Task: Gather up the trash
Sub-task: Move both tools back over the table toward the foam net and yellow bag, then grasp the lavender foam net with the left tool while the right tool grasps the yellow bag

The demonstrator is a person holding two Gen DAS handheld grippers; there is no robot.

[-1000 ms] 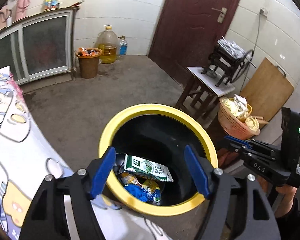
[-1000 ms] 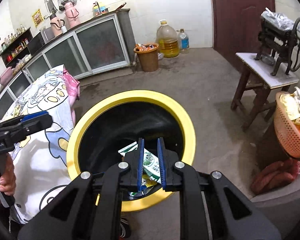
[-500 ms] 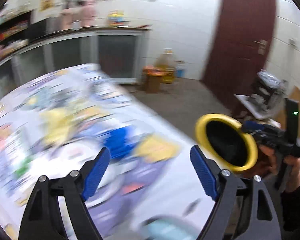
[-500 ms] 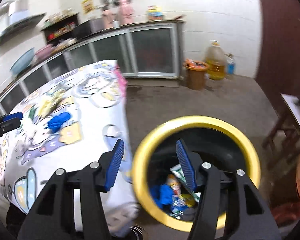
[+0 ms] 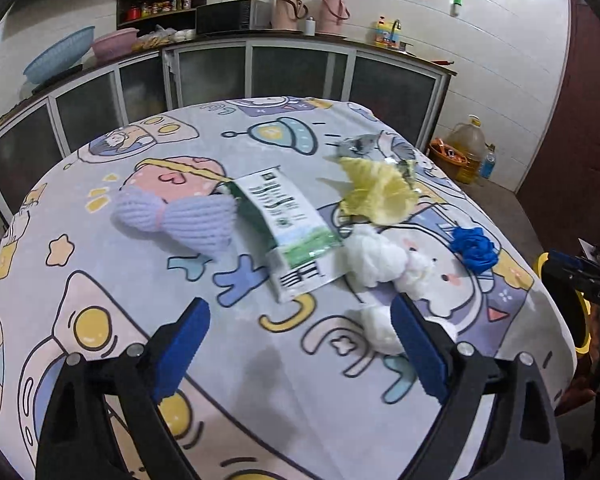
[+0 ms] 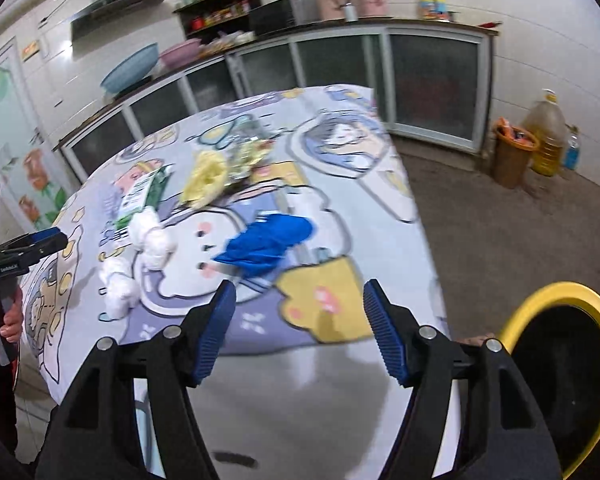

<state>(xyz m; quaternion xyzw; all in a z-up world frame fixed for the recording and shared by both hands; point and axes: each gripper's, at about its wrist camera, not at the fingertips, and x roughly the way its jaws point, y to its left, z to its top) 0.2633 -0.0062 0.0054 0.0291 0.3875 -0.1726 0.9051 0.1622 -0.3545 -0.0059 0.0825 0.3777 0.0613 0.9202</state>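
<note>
Partly cut off, the bin (image 6: 556,364) shows only its rim; both grippers' fingers (image 5: 416,344) (image 6: 220,332) spread apart, empty.

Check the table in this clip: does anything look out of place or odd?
Yes. Litter lies loose on the cartoon tablecloth: a green-and-white packet, a crumpled yellow wrapper, white tissue wads and a blue scrap. A lilac knitted bundle lies beside them. Both grippers are open and empty.

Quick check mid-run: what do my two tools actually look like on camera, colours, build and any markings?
Both match: the left tool and the right tool have black angular plastic arms with silver rivet pins, each ending in a blue ribbed pad. Seen side-on, the left tool carries small white lettering, unreadable here. No cables or sleeves are visible.
</note>
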